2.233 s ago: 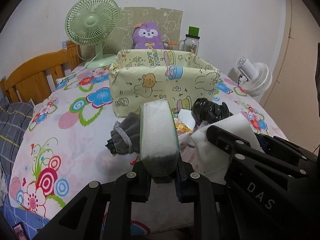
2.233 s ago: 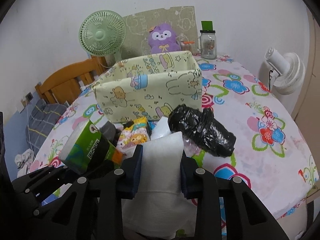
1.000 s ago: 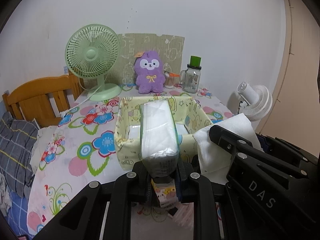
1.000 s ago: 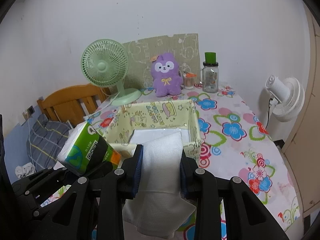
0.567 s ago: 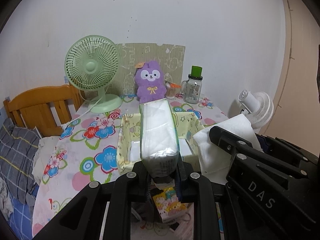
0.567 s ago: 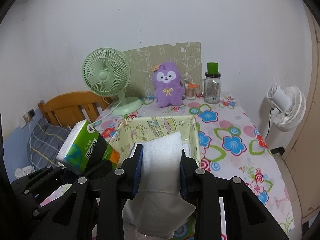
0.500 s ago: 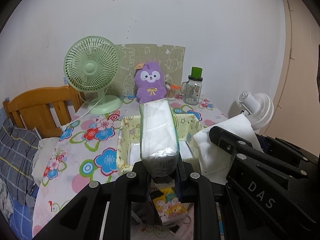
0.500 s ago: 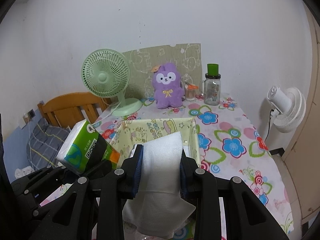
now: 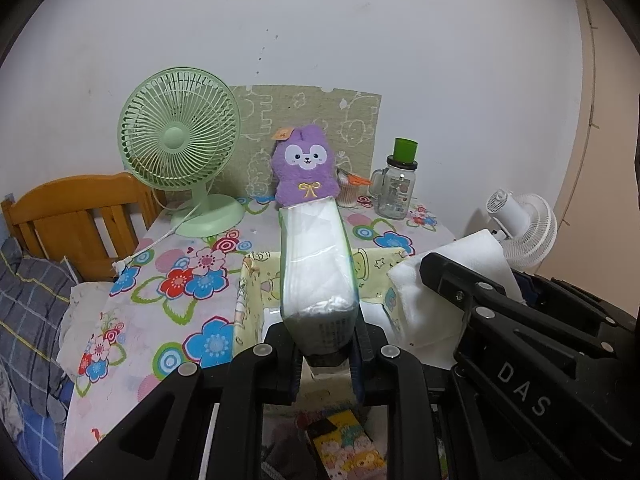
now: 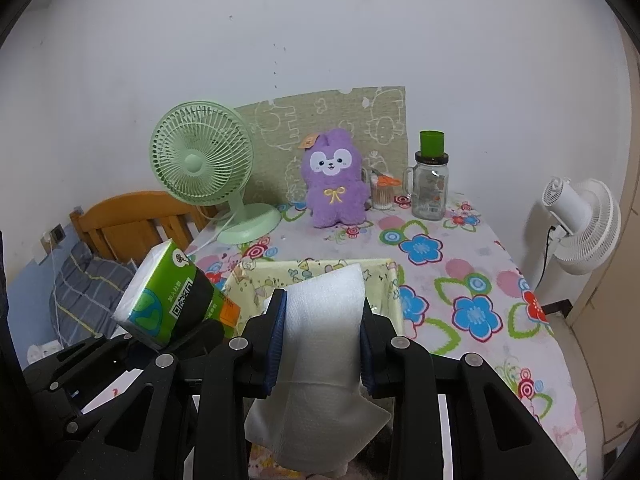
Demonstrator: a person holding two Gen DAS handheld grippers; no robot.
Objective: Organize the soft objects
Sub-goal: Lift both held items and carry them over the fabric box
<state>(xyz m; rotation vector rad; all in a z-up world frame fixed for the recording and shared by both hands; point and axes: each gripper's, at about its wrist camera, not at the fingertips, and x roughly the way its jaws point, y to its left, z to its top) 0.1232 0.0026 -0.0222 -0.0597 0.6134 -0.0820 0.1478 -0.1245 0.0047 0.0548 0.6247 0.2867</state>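
A: Item one, left gripper [image 9: 326, 344]: state?
B: Pressed tight on the near end of a tissue pack [image 9: 316, 264], plastic-wrapped, green-edged. The pack is held lengthwise, projecting forward and upward from the jaws.

A: Item two, right gripper [image 10: 322, 336]?
B: Pinched on a folded white paper towel [image 10: 320, 344]. The fold is clamped between the blue pads; a loose end is seen hanging below the jaws.

A: Item three, receiving container?
B: A pale yellow fabric bin [image 10: 390, 292] with cartoon print, recorded just ahead of and below both tools, largely hidden behind the held goods. A white item is glimpsed inside it.

A: Loose goods?
B: A cartoon-printed packet [image 9: 346, 448] is noted beneath the left gripper, nearer than the bin.

A: Background stock, beyond the bin?
B: Green desk fan [image 10: 202, 168] ahead to the left; purple plush toy [image 10: 336, 178] straight ahead; glass jar with green lid [image 10: 431, 178] ahead to the right; white fan [image 10: 580, 220] off the table at far right. All table items rest on a floral tablecloth [image 10: 472, 280].
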